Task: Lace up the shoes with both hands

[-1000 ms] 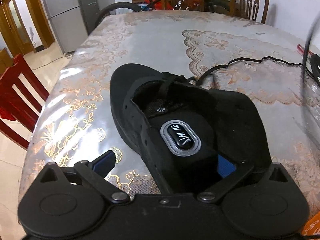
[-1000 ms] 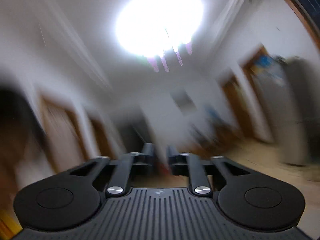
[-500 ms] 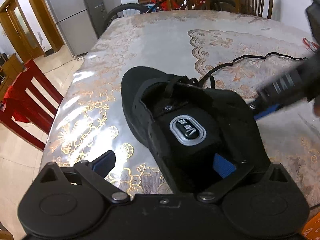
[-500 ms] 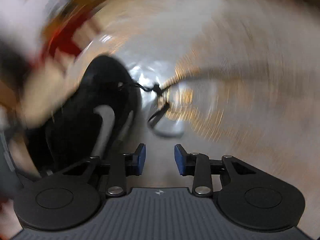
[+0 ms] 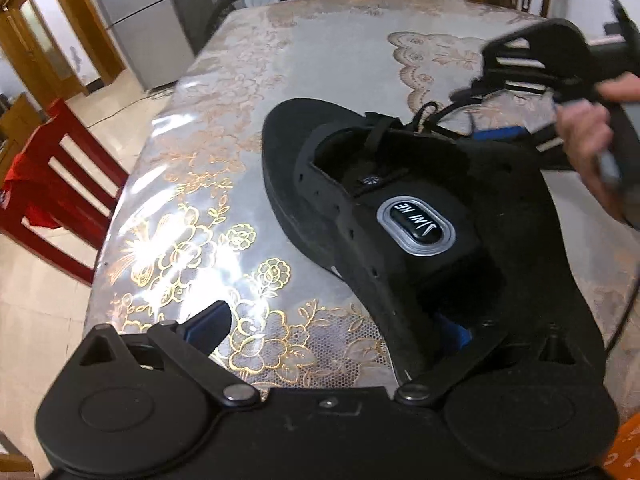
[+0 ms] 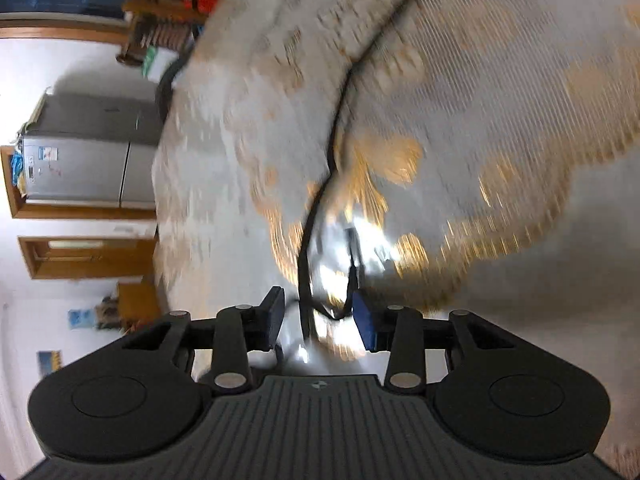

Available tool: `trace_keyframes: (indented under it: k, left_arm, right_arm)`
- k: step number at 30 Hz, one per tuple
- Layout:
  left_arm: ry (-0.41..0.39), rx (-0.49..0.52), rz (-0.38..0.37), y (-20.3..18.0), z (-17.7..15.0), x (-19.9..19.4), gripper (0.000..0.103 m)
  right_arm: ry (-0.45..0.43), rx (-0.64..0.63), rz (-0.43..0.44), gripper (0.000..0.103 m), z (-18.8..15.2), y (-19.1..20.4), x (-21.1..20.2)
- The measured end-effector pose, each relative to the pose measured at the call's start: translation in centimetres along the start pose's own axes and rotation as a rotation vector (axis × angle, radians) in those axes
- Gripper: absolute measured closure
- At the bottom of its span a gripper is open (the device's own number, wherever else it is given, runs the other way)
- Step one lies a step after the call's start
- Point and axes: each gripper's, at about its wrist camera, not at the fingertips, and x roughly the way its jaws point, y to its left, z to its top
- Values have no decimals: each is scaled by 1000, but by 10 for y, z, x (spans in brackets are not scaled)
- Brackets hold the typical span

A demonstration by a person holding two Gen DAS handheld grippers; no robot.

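Spread across the dining table [image 5: 320,60] is a glossy cloth with gold flower patterns, and it is catching the room's light in bright patches. You are working at its near corner, with a red chair [image 5: 52,184] standing off to the left on the tiled floor and a grey fridge [image 5: 136,12] showing against the far wall.

Your left gripper [image 5: 332,332] is holding wide: its left finger [image 5: 208,324] is hanging over bare cloth beside the shoe, while the other blue pad is sitting inside the black shoe [image 5: 400,216], down near the heel opening. Whether that pad is pressing on the inner wall is not clear. The shoe is lying on the cloth with its toe pointing away from you and its tongue badge facing up.

Your right gripper [image 6: 318,316] is sitting low at the shoe's toe end, rolled onto its side, with your hand [image 5: 588,140] wrapped around its handle. Its jaws have just been opening and are standing apart. The black lace [image 6: 316,208] is running from the far cloth down into the gap between the two pads, but neither pad is pinching it. That view is blurred, so finer detail of the lace end is not readable.
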Motion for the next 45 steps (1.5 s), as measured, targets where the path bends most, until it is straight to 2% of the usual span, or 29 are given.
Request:
trace_keyframes:
  k: [4, 6, 8, 10, 14, 16, 19, 21, 23, 24, 26, 27, 29, 31, 33, 34, 36, 38, 39, 42, 45]
  left_arm:
    - [-20, 69, -19, -3, 2, 1, 1]
    - [-27, 93, -38, -2, 4, 2, 1]
    - [-28, 103, -58, 0, 5, 4, 1]
    - [-31, 111, -76, 3, 6, 7, 1]
    - [-40, 122, -108, 6, 7, 7, 1]
    - [-46, 127, -121, 7, 6, 6, 1]
    - [-60, 128, -139, 8, 5, 4, 1]
    - [-63, 129, -146, 9, 5, 3, 1]
    - [-67, 127, -146, 9, 5, 2, 1]
    - [-71, 124, -145, 10, 5, 1, 1]
    - [-90, 108, -144, 13, 4, -3, 1]
    - [-101, 98, -145, 15, 4, -6, 1]
    - [-118, 78, -151, 19, 4, -12, 1]
    - [-126, 65, -152, 21, 3, -15, 1]
    - [-131, 55, -152, 22, 2, -18, 1]
    - [-132, 48, -153, 23, 1, -18, 1]
    - [-136, 36, -156, 24, 0, -19, 1]
    - [-137, 23, -161, 23, -1, -17, 1]
    - [-136, 16, -164, 24, -1, -16, 1]
    - [-132, -2, -166, 24, -1, -14, 1]
    - [-139, -12, -164, 24, -2, -16, 1]
  right_arm:
    - [-7, 39, 8, 60, -1, 2, 5]
    - [-33, 47, 2, 60, 1, 0, -10]
    - [-78, 6, -15, 60, -5, 7, -7]
    - [-137, -94, -55, 63, -7, 21, 1]
    - [-183, -347, -159, 85, -18, 38, 17]
    - [-182, -481, -204, 86, -25, 44, 19]
    - [-193, -608, -270, 78, -40, 48, 17]
    - [-215, -721, -320, 80, -54, 49, 16]
    - [-244, -886, -399, 102, -73, 50, 19]
    - [-254, -945, -426, 102, -80, 50, 21]
    - [-257, -991, -427, 103, -85, 47, 21]
    - [-262, -1008, -409, 103, -85, 47, 19]
    - [-285, -1038, -320, 103, -82, 49, 7]
    - [-288, -1110, -150, 103, -82, 59, -20]
    - [-225, -1191, 24, 103, -87, 72, -48]
    - [-162, -1247, 104, 102, -94, 81, -59]
    - [-30, -1363, 204, 102, -108, 97, -66]
    - [77, -1464, 218, 102, -123, 108, -55]
    - [111, -1511, 199, 102, -128, 113, -44]
    - [180, -1652, 107, 102, -141, 123, -5]
    - [201, -1773, 45, 102, -151, 129, 20]
